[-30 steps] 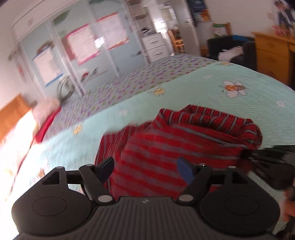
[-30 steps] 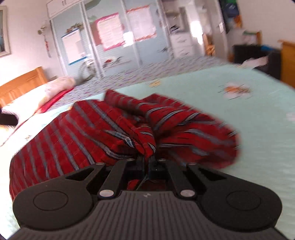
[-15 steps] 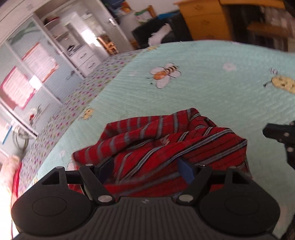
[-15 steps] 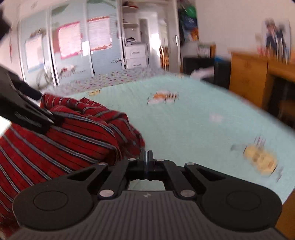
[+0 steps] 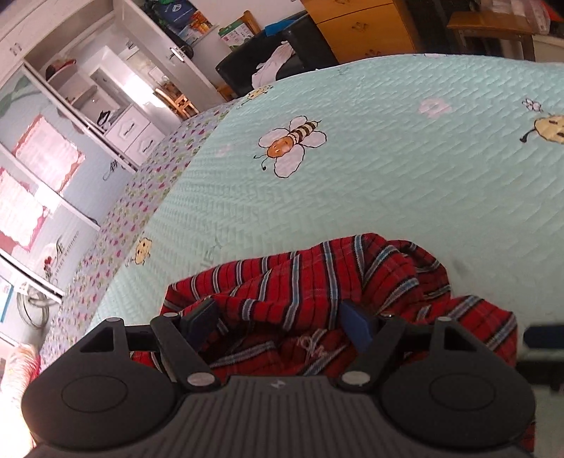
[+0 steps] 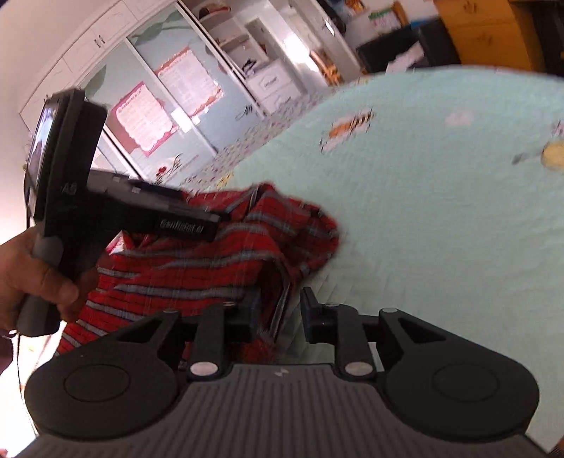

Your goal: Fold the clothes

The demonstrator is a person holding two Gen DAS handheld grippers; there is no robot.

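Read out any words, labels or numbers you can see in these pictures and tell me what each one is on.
"A5": on the back of the left gripper, seen from the right wrist.
Brand lettering on that gripper's side: too blurred to read.
Pale embroidered mark on the red striped garment: unreadable.
Wardrobe posters and green box: too small.

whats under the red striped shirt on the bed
The red striped shirt lies crumpled on the mint quilt with bee prints. Only quilt shows around its edges; whatever lies beneath its bunched folds is covered.

Mint bee-print bedspread (image 5: 387, 183); pale-blue wardrobe doors (image 6: 169, 105), white shelves (image 5: 98, 88), wooden dresser (image 5: 359, 28); bright daylight.
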